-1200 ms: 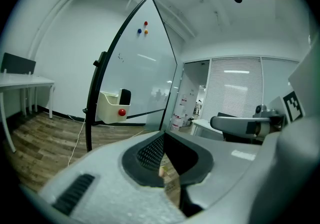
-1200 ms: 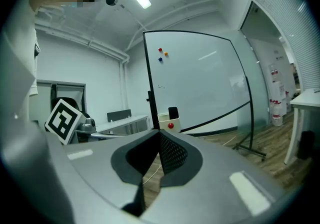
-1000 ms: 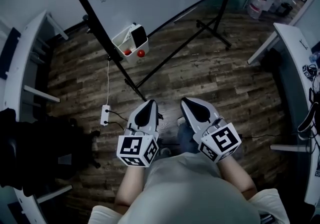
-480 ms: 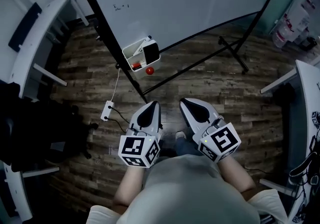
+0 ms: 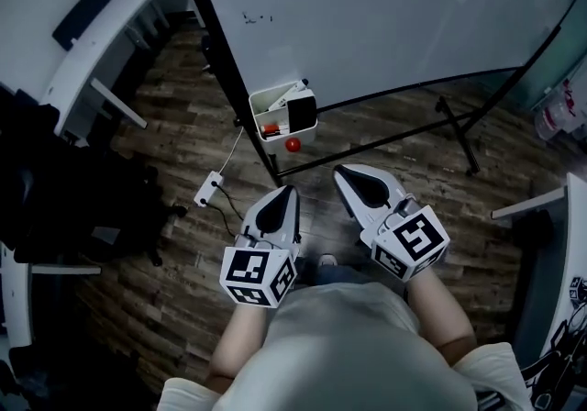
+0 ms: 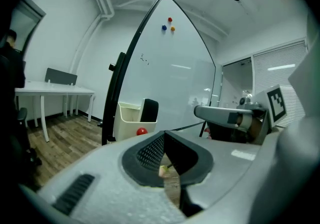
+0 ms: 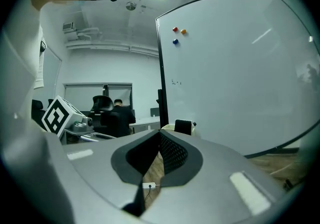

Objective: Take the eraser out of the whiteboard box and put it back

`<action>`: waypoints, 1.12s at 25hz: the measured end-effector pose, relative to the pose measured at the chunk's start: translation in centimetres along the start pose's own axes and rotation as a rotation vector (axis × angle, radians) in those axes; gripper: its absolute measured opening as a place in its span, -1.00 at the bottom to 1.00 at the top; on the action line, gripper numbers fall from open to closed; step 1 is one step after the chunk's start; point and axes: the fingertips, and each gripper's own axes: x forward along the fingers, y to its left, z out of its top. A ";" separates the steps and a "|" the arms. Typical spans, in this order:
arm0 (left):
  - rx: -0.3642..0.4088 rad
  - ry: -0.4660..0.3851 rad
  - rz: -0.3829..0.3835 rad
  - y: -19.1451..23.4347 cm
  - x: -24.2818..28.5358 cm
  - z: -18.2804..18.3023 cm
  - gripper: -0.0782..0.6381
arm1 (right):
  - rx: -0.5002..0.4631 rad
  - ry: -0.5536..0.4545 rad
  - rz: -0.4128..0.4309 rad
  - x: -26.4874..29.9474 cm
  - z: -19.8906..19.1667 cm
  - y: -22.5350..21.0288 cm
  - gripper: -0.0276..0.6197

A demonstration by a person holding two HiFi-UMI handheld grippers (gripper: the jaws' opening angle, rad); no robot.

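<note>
With the grey left gripper and grey right gripper both clenched on nothing, a person faces the white plastic whiteboard box. The black rectangular eraser stands upright in it, straight ahead of the left gripper, ahead and leftward of the right, well apart from both. The task appears to be at its opening reach: one gripper must next go forward, part its jaws and close them on the eraser's exposed top.
</note>
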 end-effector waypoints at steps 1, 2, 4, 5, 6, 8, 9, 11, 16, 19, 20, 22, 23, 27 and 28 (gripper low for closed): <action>-0.002 -0.002 0.011 0.1 0.1 0.0 -0.77 | -0.007 -0.001 0.022 0.4 0.2 -0.4 -0.90; -0.005 -0.003 0.022 0.2 0.3 0.0 -0.77 | -0.015 -0.001 0.044 0.8 0.4 -0.8 -0.90; -0.013 -0.003 0.045 0.5 0.6 -0.1 -0.77 | -0.029 0.008 0.088 1.7 0.6 -1.8 -0.89; -0.017 -0.001 0.056 0.7 0.8 -0.2 -0.77 | -0.035 0.016 0.110 2.2 0.6 -2.3 -0.81; -0.021 0.001 0.067 0.9 0.9 -0.3 -0.77 | -0.039 0.025 0.132 2.7 0.6 -2.9 -0.74; -0.029 0.004 0.087 1.2 1.2 -0.5 -0.77 | -0.048 0.042 0.175 3.7 0.6 -3.8 -0.69; -0.033 0.005 0.097 1.3 1.4 -0.6 -0.77 | -0.053 0.051 0.197 4.2 0.6 -4.1 -0.63; -0.044 0.004 0.115 1.5 1.7 -0.7 -0.77 | -0.060 0.066 0.237 5.4 0.6 -4.7 -0.52; -0.057 0.005 0.159 2.3 2.4 -0.7 -0.77 | -0.040 0.092 0.310 8.3 0.2 -6.4 -0.29; -0.059 0.012 0.171 2.5 2.8 -0.6 -0.77 | -0.039 0.104 0.338 9.4 -0.1 -7.2 -0.18; -0.059 0.016 0.172 2.5 2.9 -0.7 -0.77 | -0.035 0.107 0.349 9.7 -0.1 -7.4 -0.15; -0.055 0.026 0.172 2.4 3.0 -0.8 -0.77 | -0.020 0.115 0.376 10.2 -0.3 -7.6 -0.12; -0.052 0.031 0.173 2.3 3.0 -0.8 -0.77 | -0.014 0.119 0.387 10.4 -0.3 -7.7 -0.11; -0.057 0.040 0.184 2.8 3.2 -0.8 -0.77 | -0.016 0.126 0.422 11.7 -0.3 -7.9 0.01; -0.060 0.042 0.187 3.0 3.3 -0.8 -0.77 | -0.020 0.125 0.432 12.1 -0.4 -7.9 0.03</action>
